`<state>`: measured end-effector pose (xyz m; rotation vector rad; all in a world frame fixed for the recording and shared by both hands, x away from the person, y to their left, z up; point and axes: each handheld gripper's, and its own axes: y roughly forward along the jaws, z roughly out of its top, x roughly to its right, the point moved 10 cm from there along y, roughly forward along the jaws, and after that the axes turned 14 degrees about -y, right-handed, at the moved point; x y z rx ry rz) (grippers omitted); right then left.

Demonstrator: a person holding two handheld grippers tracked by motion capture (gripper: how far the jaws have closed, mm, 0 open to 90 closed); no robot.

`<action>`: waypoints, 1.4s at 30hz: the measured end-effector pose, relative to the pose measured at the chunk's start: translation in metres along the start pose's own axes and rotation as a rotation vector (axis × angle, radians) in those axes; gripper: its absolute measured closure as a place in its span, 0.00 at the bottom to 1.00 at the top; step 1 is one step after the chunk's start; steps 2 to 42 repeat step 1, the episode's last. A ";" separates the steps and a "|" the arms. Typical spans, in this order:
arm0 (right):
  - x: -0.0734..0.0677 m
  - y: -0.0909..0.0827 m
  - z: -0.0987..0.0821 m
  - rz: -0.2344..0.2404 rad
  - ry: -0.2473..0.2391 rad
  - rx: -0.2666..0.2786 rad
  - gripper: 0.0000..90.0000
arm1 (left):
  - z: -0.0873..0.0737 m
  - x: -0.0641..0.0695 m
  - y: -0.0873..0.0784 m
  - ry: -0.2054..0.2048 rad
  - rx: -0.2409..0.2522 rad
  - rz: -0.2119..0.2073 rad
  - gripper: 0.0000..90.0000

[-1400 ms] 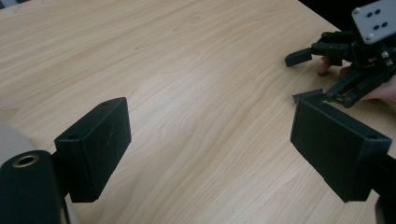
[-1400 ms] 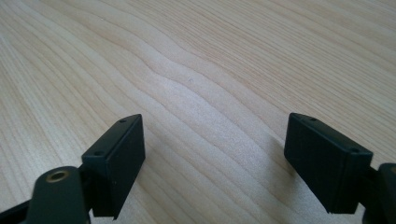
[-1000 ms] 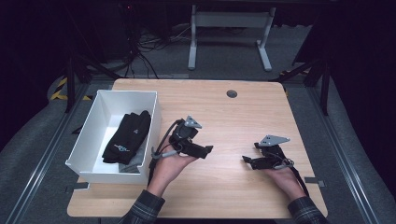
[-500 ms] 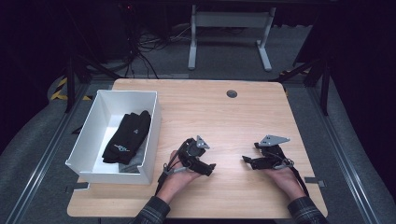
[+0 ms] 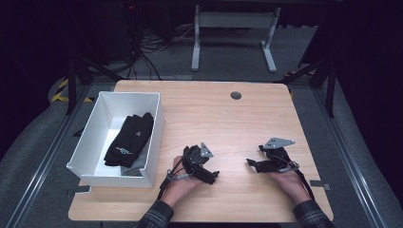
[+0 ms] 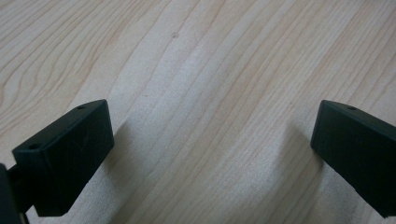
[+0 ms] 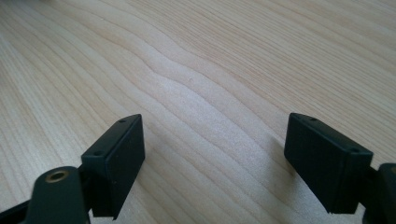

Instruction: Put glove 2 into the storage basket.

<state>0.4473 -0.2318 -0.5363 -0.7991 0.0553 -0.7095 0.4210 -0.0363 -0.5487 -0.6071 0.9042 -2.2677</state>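
On table (image 5: 228, 118), both grippers spread, empty.

The table (image 5: 247, 123) was pale, matt wood with smooth grain; the bin (image 5: 90, 142) looked white plastic, holding black cloth (image 5: 128, 140).

- A light wooden table (image 5: 204, 114) with rounded corners carries everything; its pale grain is plain in both gripper views.
- A white open bin (image 5: 88, 142) stands on its left part, reaching past the left edge.
- A dark round grommet (image 5: 235, 95) sits near the far edge.
- The left gripper (image 5: 209, 175) and the right gripper (image 5: 252, 164) are low over the near part, well apart, jaws spread wide.
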 end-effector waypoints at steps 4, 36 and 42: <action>0.000 0.000 0.000 0.000 -0.001 0.000 0.23 | 0.000 0.000 0.000 0.003 0.000 -0.002 0.00; 0.000 0.000 0.000 0.000 -0.001 0.000 0.23 | 0.000 0.000 0.000 0.003 0.000 -0.002 0.00; 0.000 0.000 0.000 0.000 -0.001 0.000 0.23 | 0.000 0.000 0.000 0.003 0.000 -0.002 0.00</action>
